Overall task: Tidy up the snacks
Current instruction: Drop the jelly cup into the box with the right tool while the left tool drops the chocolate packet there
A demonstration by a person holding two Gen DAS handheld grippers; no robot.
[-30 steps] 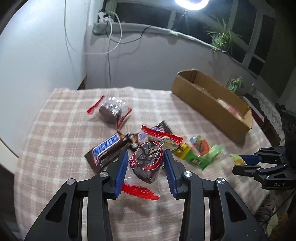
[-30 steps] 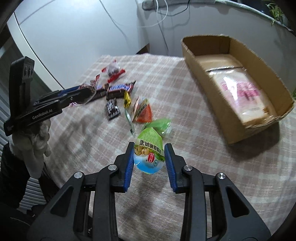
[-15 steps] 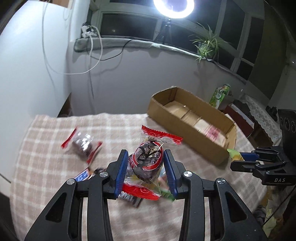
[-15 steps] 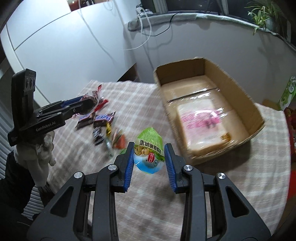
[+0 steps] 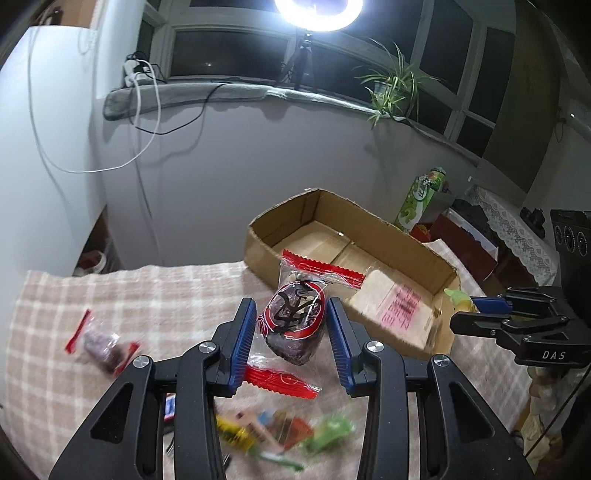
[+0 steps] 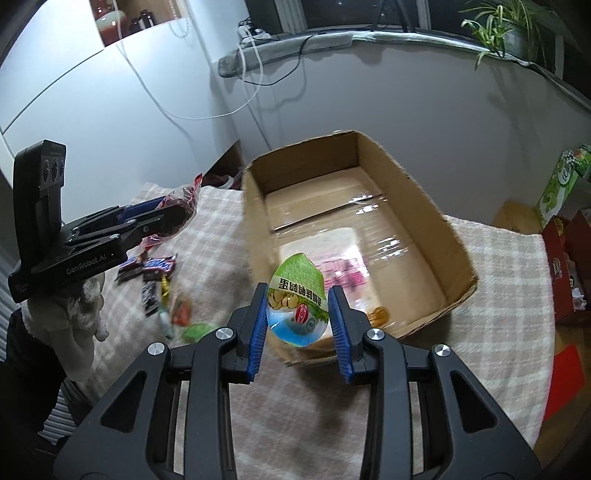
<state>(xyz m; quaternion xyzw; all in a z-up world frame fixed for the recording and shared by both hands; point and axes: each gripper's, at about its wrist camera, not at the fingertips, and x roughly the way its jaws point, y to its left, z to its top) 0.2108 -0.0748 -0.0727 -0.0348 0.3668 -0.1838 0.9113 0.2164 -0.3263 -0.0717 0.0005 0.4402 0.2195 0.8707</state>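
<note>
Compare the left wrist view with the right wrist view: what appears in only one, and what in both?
Only the left wrist view shows the bright ring light and a loose clear red-ended snack packet on the checked cloth.

Only the right wrist view shows the person's white-gloved hand and the printing on the green egg-shaped packet clamped in the right gripper.

Both show the open cardboard box, the left gripper clamped on a clear red-trimmed dark cake packet, and the potted spider plant.

One cardboard box (image 6: 424,206), two tools, two held snack packets.
</note>
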